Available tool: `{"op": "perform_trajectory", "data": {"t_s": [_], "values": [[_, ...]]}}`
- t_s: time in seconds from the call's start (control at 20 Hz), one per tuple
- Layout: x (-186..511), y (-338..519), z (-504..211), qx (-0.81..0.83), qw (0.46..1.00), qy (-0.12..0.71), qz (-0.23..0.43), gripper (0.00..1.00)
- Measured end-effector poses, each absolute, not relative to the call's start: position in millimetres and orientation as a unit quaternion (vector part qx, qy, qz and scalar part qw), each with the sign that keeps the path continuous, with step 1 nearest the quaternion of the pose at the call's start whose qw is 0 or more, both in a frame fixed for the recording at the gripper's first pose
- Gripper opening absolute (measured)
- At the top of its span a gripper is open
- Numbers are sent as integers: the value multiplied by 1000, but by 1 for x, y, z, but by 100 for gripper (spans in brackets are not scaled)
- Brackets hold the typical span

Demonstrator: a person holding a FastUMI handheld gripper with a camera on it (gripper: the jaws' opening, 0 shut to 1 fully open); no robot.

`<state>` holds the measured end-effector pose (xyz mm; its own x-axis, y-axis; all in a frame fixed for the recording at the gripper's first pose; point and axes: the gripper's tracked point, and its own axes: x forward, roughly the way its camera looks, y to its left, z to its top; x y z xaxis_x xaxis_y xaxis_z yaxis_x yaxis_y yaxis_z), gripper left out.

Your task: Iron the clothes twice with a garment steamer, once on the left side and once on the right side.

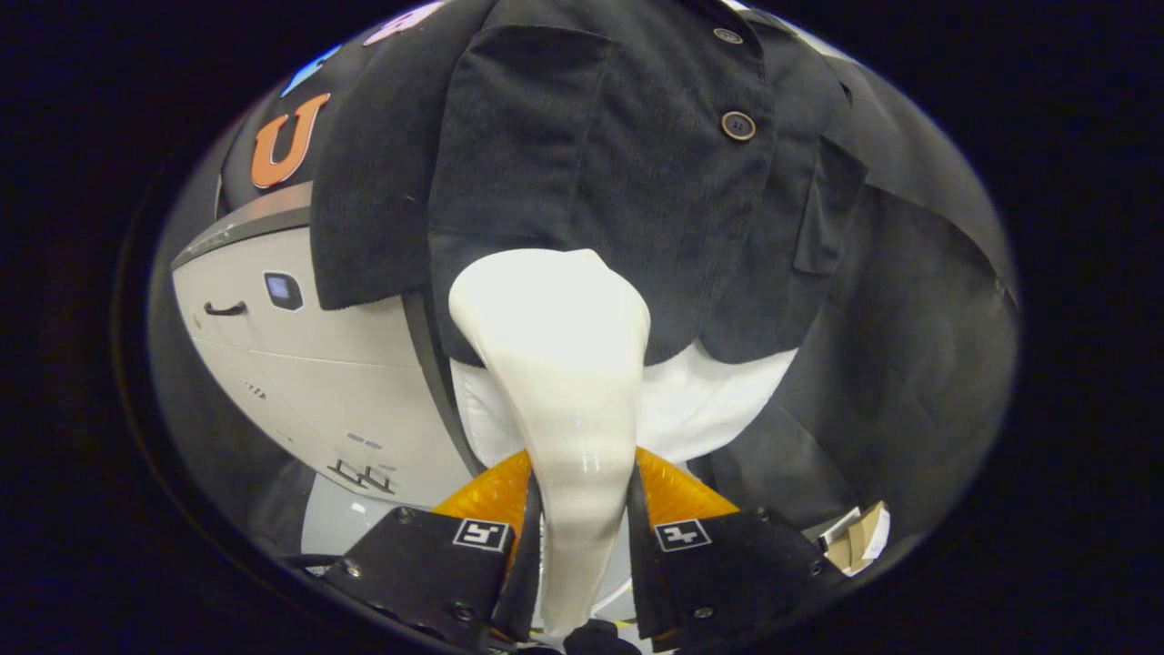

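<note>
Black booth cloth hangs behind a dark corduroy buttoned jacket (600, 164). Jaws pinch the glossy white plastic steamer handle (564, 391); best glide its head slowly, flat against the jacket.

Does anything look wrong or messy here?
Nothing stands out. The gripper is shut on the steamer, whose head sits against the dark jacket's hem. The jacket hangs buttoned, undamaged.

white steamer (555, 364), dark corduroy jacket (591, 155)
</note>
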<state>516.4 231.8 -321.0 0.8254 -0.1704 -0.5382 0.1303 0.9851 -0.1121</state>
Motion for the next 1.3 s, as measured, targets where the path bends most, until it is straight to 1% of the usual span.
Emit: {"op": "perform_trajectory", "data": {"t_s": [0.15,0.3,0.6,0.9,1.1,1.3], "values": [[502,218,-307,-12,958,275,-80,45],[487,188,-278,23,963,254,-83,45],[466,89,-207,79,972,205,-79,45],[478,15,-128,87,984,149,-43,44],[497,-4,-82,98,988,116,-31,44],[515,-11,-17,113,990,75,-29,44]]}}
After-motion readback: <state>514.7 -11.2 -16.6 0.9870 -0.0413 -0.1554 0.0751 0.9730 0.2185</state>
